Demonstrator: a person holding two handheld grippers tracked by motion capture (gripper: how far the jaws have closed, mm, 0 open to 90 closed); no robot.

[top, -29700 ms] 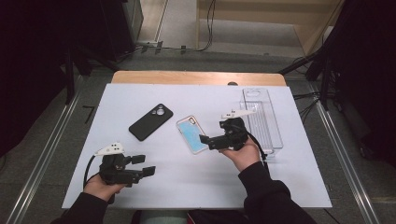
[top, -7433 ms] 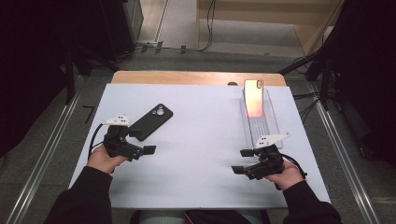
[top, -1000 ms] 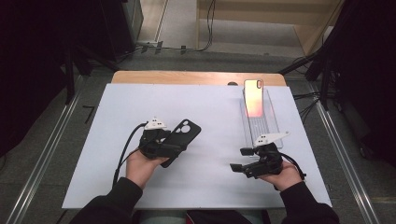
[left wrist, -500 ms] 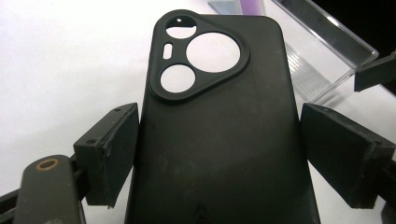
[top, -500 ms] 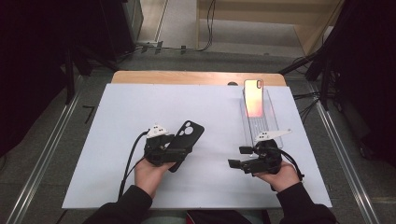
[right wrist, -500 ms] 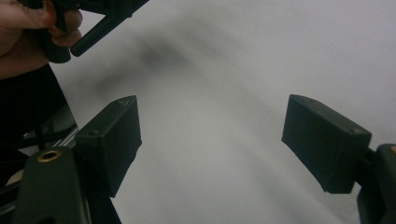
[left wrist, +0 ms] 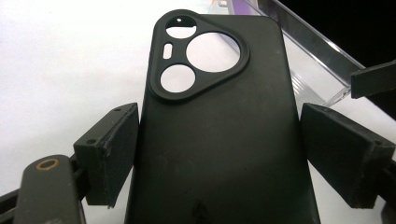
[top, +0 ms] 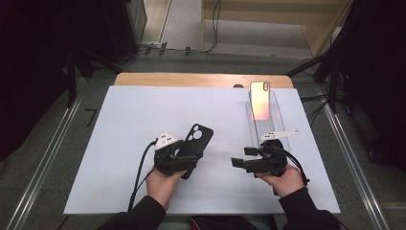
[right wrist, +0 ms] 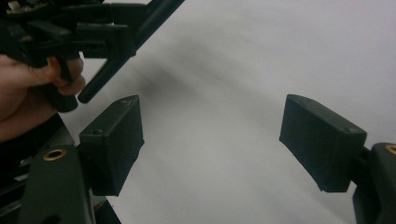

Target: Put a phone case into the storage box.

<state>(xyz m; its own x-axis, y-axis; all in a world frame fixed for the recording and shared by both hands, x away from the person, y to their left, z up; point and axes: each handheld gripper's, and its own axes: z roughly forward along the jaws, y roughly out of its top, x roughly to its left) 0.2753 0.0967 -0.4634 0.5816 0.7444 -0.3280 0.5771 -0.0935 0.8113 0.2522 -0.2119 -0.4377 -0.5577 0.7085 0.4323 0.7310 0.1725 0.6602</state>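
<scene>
A black phone case (top: 195,140) with a triangular camera cut-out is tilted up above the white mat (top: 119,124). My left gripper (top: 190,159) is shut on its two long edges; in the left gripper view both pads press the case (left wrist: 219,140) near its lower half. My right gripper (top: 242,157) stands open a little to the right, jaws pointing left towards the case, nothing between them (right wrist: 210,144). The right gripper view shows the left hand (right wrist: 28,88) and the case's edge (right wrist: 116,60) at upper left.
A phone with a glowing orange-pink screen (top: 260,99) stands upright in a clear plastic holder (top: 275,125) at the mat's far right, just behind my right gripper. The holder's edge (left wrist: 317,51) shows beyond the case. A wooden table edge (top: 191,79) runs along the back.
My left hand has carried the black case a little to the right and nearer the front edge. The right gripper has hardly moved.
</scene>
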